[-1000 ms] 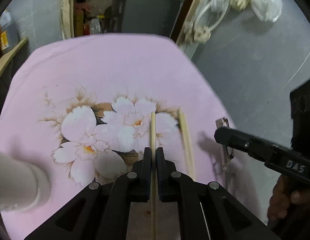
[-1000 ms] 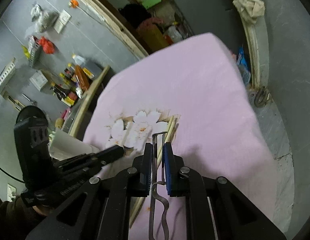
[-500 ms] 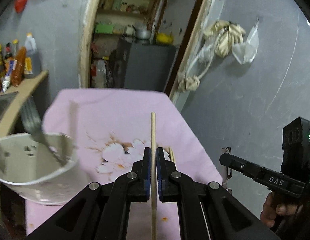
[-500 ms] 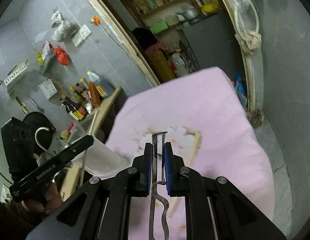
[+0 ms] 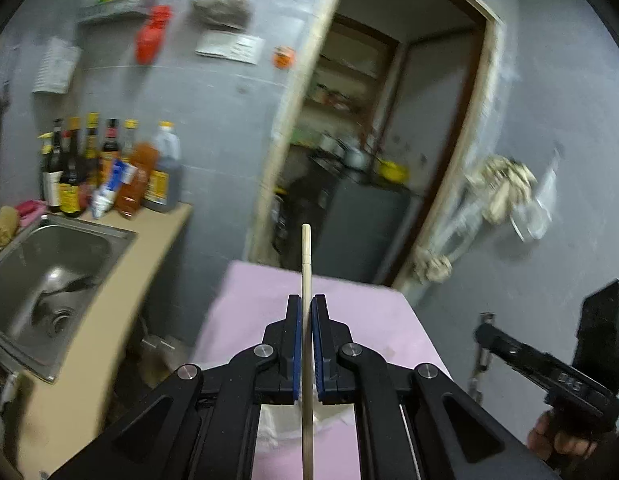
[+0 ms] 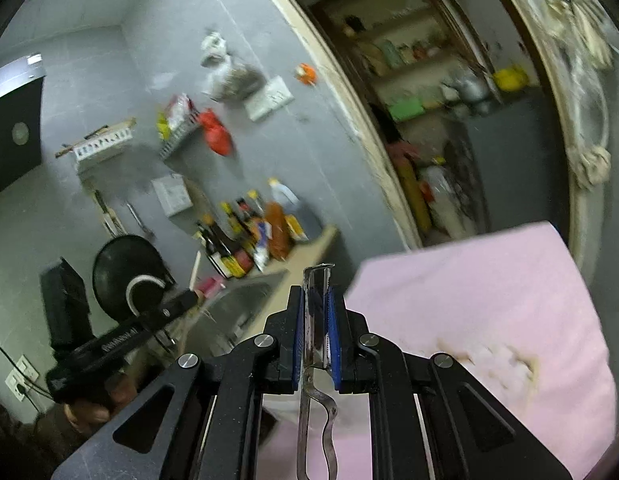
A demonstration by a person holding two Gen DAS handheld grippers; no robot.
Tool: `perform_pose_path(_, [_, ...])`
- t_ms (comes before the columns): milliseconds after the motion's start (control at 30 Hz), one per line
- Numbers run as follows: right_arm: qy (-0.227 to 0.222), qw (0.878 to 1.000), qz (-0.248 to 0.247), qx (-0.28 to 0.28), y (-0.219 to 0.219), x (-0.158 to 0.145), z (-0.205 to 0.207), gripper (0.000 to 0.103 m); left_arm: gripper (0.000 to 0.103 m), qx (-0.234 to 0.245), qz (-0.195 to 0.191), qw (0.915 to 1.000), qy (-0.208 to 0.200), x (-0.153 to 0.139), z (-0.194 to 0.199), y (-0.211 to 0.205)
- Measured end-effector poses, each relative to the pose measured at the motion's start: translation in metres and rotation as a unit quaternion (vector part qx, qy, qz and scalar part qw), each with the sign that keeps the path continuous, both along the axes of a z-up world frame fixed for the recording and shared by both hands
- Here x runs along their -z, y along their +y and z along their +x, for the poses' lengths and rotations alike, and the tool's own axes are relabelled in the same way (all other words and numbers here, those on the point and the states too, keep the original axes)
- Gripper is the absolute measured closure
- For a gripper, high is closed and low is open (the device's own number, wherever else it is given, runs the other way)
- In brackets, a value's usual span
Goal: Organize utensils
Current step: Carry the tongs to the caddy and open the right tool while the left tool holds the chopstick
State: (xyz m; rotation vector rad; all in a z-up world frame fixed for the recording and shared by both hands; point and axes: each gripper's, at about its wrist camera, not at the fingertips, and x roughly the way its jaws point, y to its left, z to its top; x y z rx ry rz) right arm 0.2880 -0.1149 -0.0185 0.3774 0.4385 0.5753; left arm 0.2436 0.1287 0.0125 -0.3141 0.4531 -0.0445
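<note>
My left gripper is shut on a pale wooden chopstick that sticks out past the fingertips, raised above the pink flowered cloth. In the right wrist view my right gripper is shut on a metal peeler, also lifted above the pink cloth. The right gripper shows at the lower right of the left wrist view, the left gripper at the lower left of the right wrist view with the chopstick standing up from it. The white utensil holder is out of sight.
A steel sink sits in a beige counter at the left, with sauce bottles along the wall behind it. A doorway with shelves and a dark cabinet opens beyond the table. A dark wok hangs on the grey wall.
Both grippers have risen off the cloth with their loads and tilted up, so wall, sink and doorway fill the views. The white holder and the second chopstick have dropped out of sight.
</note>
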Motion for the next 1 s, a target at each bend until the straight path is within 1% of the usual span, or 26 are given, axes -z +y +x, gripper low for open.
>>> perform_pose_path(133, [-0.026, 1.000, 0.000, 0.013, 0.030, -0.010, 0.011, 0.092, 0.098, -0.029, -0.044, 0.9985, -0.011, 0.004, 0.011, 0.042])
perform_pose_path(233, [-0.046, 0.998, -0.018, 0.027, 0.050, -0.010, 0.017, 0.092, 0.098, -0.035, -0.058, 0.9976, -0.013, 0.012, 0.022, 0.062])
perform_pose_path(267, [-0.051, 0.998, -0.028, 0.033, 0.058, -0.009, 0.021, 0.092, 0.098, -0.036, -0.059, 0.9975, -0.012, 0.014, 0.024, 0.065])
perform_pose_path(367, [-0.057, 0.997, -0.035, 0.042, 0.067, -0.006, 0.028, 0.092, 0.098, -0.034, -0.069, 0.9969, -0.015, 0.021, 0.036, 0.072])
perform_pose_path(433, [-0.055, 0.996, -0.046, 0.050, 0.072, 0.000, 0.035, 0.092, 0.098, -0.027, -0.080, 0.9963, -0.017, 0.027, 0.045, 0.074])
perform_pose_path(567, [-0.045, 0.996, -0.050, 0.066, 0.075, 0.010, 0.042, 0.092, 0.098, -0.019, -0.092, 0.9953, -0.020, 0.037, 0.061, 0.075])
perform_pose_path(700, [-0.037, 0.995, -0.051, 0.074, 0.079, 0.020, 0.047, 0.092, 0.098, -0.022, -0.091, 0.9952, -0.028, 0.046, 0.071, 0.073])
perform_pose_path(867, [-0.039, 0.996, -0.047, 0.072, 0.085, 0.030, 0.050, 0.092, 0.098, -0.038, -0.081, 0.9952, -0.042, 0.055, 0.079, 0.067])
perform_pose_path(1000, [-0.043, 0.995, -0.049, 0.069, 0.088, 0.037, 0.049, 0.092, 0.098, -0.050, -0.064, 0.9952, -0.054, 0.060, 0.079, 0.061])
